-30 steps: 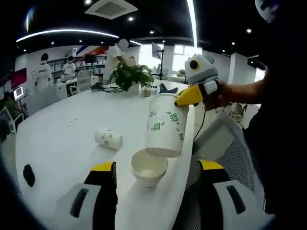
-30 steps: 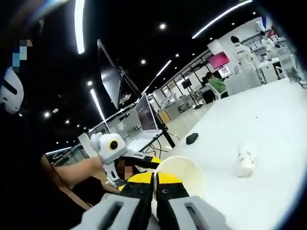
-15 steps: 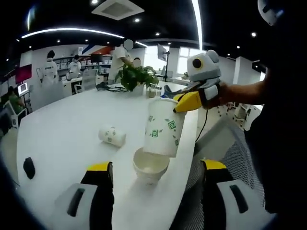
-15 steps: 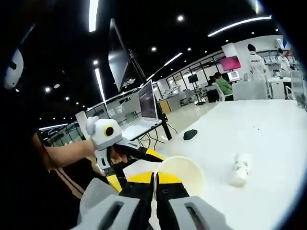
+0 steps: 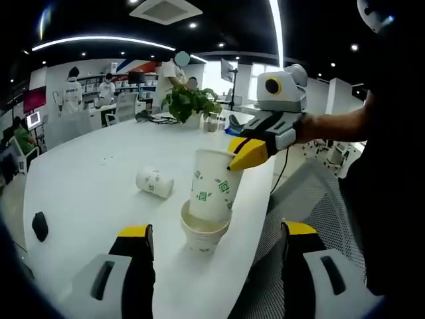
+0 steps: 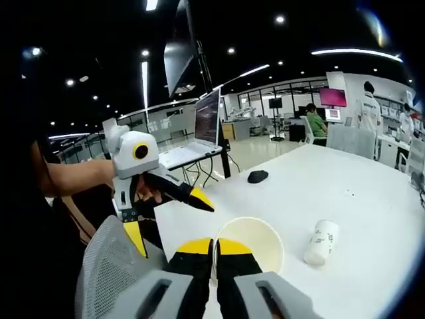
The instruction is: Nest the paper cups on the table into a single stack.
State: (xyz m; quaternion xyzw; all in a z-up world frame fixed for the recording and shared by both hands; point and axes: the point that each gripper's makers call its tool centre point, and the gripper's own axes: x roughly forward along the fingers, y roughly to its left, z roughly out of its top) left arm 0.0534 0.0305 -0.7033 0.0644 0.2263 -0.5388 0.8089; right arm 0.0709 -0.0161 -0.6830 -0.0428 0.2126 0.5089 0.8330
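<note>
A white paper cup with green marks (image 5: 211, 181) hangs upright from its rim, pinched by my right gripper (image 5: 243, 152). Its base sits in the mouth of a second cup (image 5: 201, 238) standing near the table's edge. A third cup (image 5: 154, 181) lies on its side to the left. My left gripper (image 5: 216, 234) is open just short of the standing cup, with nothing between the jaws. In the right gripper view, my right gripper (image 6: 214, 247) is shut on the held cup's rim (image 6: 251, 240). The lying cup (image 6: 321, 241) rests at right, and the open left gripper (image 6: 169, 221) is at left.
A white table (image 5: 86, 173) carries a black mouse (image 5: 40, 226) at the left and a potted plant (image 5: 189, 103) at the far end. A grey mesh chair (image 5: 312, 206) stands by the near edge. A laptop (image 6: 199, 129) sits on a desk beyond. People stand far off.
My right gripper has brought the held cup down and turned it upright, so its base has gone into the standing cup. The left gripper stays open.
</note>
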